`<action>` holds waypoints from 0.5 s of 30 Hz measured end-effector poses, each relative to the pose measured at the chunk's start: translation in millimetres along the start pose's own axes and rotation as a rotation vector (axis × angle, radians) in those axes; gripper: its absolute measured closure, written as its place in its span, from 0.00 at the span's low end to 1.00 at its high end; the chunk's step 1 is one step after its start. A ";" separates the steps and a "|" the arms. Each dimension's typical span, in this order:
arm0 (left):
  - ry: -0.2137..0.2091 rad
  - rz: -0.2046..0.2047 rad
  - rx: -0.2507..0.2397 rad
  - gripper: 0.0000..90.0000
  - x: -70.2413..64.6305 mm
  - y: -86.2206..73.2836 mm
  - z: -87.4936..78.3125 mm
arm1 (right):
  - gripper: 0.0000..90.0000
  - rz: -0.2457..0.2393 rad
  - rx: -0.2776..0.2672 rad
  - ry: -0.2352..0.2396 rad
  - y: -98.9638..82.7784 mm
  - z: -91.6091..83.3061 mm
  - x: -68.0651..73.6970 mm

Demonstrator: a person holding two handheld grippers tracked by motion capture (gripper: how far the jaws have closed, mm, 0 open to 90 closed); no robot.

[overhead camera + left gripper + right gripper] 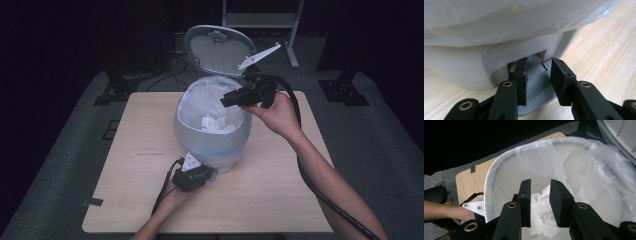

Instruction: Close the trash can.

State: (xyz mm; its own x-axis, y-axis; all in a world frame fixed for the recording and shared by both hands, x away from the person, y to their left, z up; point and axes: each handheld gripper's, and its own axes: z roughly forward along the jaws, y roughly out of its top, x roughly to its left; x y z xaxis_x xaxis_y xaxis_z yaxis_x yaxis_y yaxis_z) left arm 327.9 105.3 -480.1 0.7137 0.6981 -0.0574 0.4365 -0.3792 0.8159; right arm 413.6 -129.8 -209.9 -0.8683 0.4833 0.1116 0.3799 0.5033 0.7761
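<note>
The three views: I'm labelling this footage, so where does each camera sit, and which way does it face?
High view: above the table, looking forward and down on the bin; both forearms show.
Left gripper view: low at the bin's base, facing its pedal between its own jaws.
Right gripper view: over the rim, looking down at crumpled paper; jaws apart, nothing between them.
Shared: the high and right gripper views both show the paper and the bag.

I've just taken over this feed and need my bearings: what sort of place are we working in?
Most likely a lab or test room, not a home. A small wooden table stands alone on grey carpet before a dark backdrop, with black stand feet and cables behind. On it sits a lined pedal bin, lid up.
</note>
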 end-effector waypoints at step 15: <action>0.000 0.001 0.000 0.74 0.0 0.0 0.0 | 0.77 0.011 -0.022 -0.006 -14.7 -13.7 -2.9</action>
State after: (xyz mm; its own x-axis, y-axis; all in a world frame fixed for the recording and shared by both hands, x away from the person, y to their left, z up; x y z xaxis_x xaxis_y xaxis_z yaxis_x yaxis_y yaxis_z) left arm 327.9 105.3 -480.2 0.7142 0.6976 -0.0570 0.4358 -0.3795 0.8161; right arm 406.2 -148.4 -213.1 -0.8622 0.4931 0.1160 0.3817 0.4820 0.7886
